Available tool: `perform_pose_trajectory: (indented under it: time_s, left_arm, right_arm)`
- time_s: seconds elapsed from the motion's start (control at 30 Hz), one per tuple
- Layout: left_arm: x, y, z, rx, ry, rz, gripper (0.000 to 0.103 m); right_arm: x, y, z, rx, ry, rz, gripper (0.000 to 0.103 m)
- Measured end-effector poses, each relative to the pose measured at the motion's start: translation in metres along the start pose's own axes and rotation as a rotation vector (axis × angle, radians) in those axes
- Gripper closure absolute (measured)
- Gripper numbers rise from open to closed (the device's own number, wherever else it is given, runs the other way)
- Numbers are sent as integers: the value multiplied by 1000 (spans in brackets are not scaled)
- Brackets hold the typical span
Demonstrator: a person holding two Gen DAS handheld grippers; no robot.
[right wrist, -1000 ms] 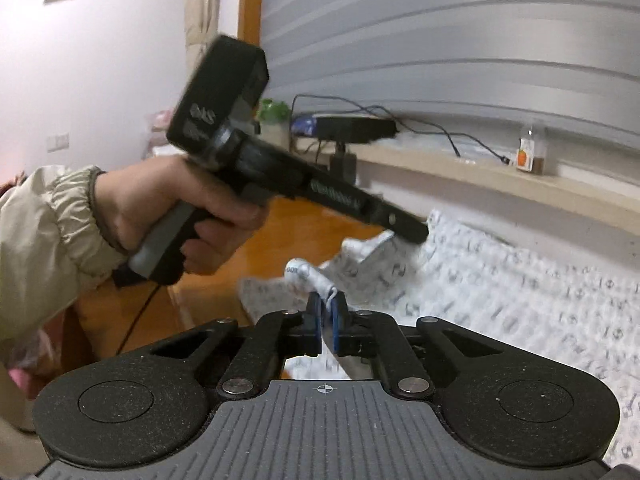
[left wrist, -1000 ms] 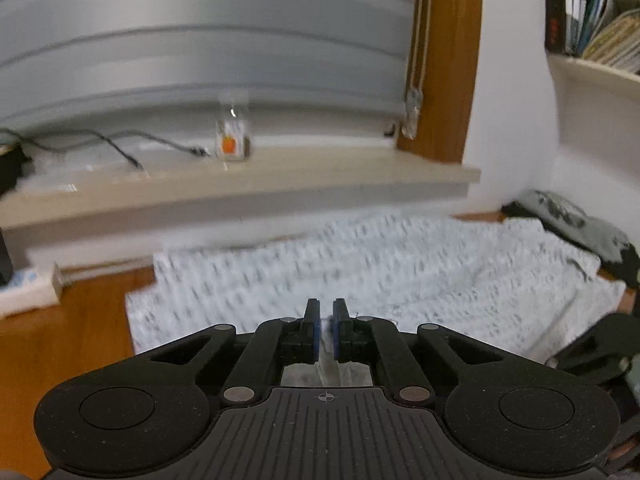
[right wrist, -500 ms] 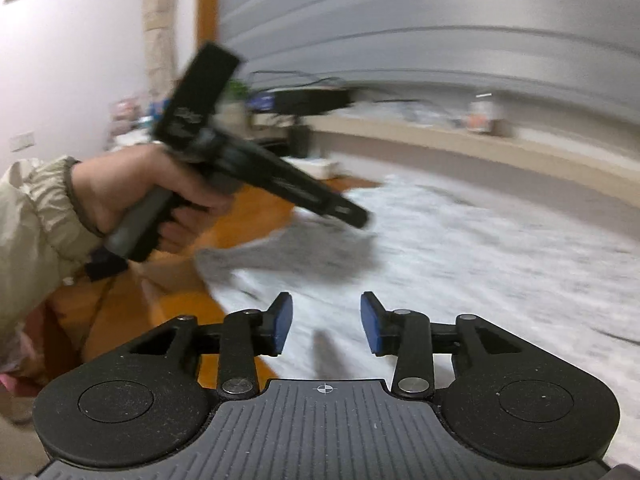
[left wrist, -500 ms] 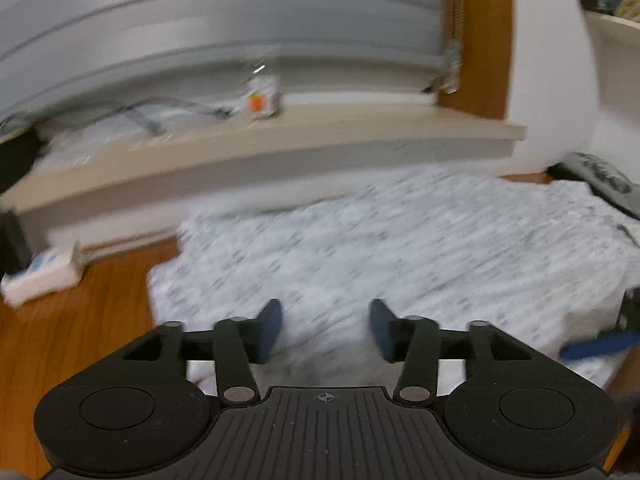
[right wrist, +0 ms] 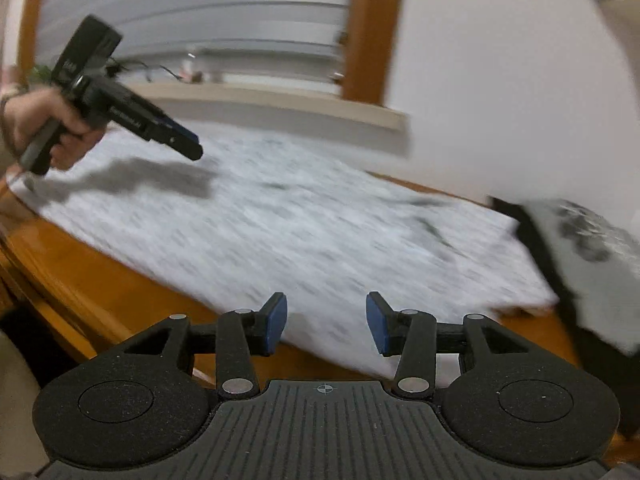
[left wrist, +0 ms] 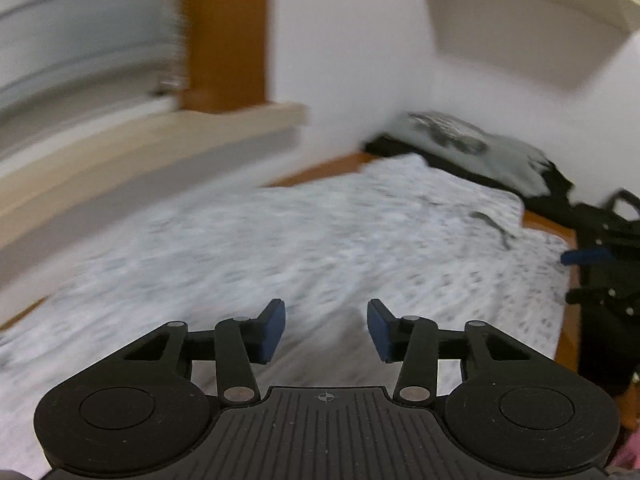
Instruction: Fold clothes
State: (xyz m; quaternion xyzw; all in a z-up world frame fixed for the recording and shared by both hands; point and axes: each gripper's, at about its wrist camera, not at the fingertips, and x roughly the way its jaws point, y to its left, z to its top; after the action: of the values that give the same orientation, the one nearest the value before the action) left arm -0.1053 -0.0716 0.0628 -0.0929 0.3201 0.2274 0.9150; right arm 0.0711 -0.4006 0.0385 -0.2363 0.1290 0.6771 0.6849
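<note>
Lying flat on the wooden worktop [right wrist: 100,280], a white patterned garment [left wrist: 304,240] spreads below the window sill [left wrist: 152,136], with a dark grey garment [right wrist: 592,264] just beside its far end. Left gripper [left wrist: 326,330] hangs above the cloth, jaws closing with nothing between them. Right gripper [right wrist: 326,322] sits released and empty over the garment's near edge; both views are motion-blurred.
</note>
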Motion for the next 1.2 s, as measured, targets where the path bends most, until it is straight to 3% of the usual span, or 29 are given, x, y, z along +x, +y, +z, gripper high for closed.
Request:
perform_pose_trajectory:
  time_s: [0.1, 0.17, 0.2, 0.23, 0.37, 0.4, 0.47, 0.5, 0.57, 0.67, 0.8, 0.93, 1.03, 1.2]
  left_arm:
    - [32, -13, 10, 31, 40, -46, 57]
    - [40, -12, 9, 32, 51, -62, 68]
    - [44, -12, 9, 33, 57, -71, 84]
    - [47, -11, 9, 29, 57, -78, 94]
    - [46, -2, 10, -14, 17, -97, 99]
    - [44, 1, 11, -26, -9, -86, 99]
    - [43, 6, 10, -58, -28, -93, 99]
    - [44, 9, 9, -69, -26, -94, 99]
    - [49, 11, 7, -75, -16, -62, 98]
    - [56, 17, 4, -88, -10, 13, 98]
    - [57, 23, 0, -104, -6, 45, 93]
    - [41, 17, 0, -95, -37, 51, 74]
    - [22, 9, -3, -78, -66, 28, 69]
    - [-16, 14, -21, -53, -115, 137, 54]
  right_arm:
    - [-1, -15, -15, -7, 19, -29, 58]
    - [2, -26, -25, -33, 38, -31, 58]
    - [3, -27, -28, -49, 47, -31, 58]
    - [3, -28, -30, -65, 49, -30, 58]
    - [2, -33, -33, -104, 34, -37, 58]
    - [3, -33, -33, -114, 31, -48, 60]
    - [3, -37, -32, -93, 7, -59, 83]
    - [3, -42, -31, -62, -1, -49, 100]
    - [0, -49, -29, -25, -45, -70, 102]
    - [-1, -57, -26, 20, -90, -132, 102]
    - [-1, -57, -27, 19, -66, -83, 100]
    - [-2, -50, -29, 54, -56, -23, 92]
    - [3, -48, -29, 134, -68, 23, 91]
    - [26, -45, -38, 167, -47, -36, 89]
